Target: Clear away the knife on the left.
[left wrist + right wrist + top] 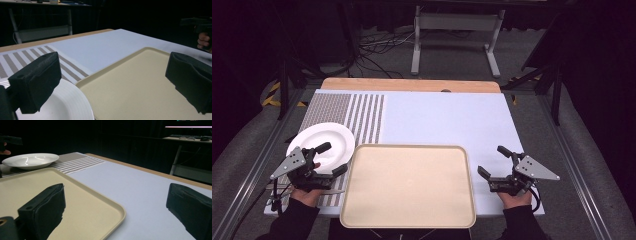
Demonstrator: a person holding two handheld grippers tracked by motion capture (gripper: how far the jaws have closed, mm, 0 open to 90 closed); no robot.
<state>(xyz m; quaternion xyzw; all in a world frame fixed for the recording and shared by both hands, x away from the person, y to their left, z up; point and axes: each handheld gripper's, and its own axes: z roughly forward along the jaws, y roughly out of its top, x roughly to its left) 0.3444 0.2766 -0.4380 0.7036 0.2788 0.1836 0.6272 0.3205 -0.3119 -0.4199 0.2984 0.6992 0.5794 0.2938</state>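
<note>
With jaws apart, the left hand-held gripper (pixel 328 159) should clamp the round white ceramic plate (pixel 332 136) by its rim, squarely, before lifting.

Dark room with grey carpeted floor (pixel 452 55), loose cables (pixel 377 47) and a white metal stand (pixel 457 30) behind the wooden-edged table (pixel 412 85), flanked by metal rails (pixel 257 160).
</note>
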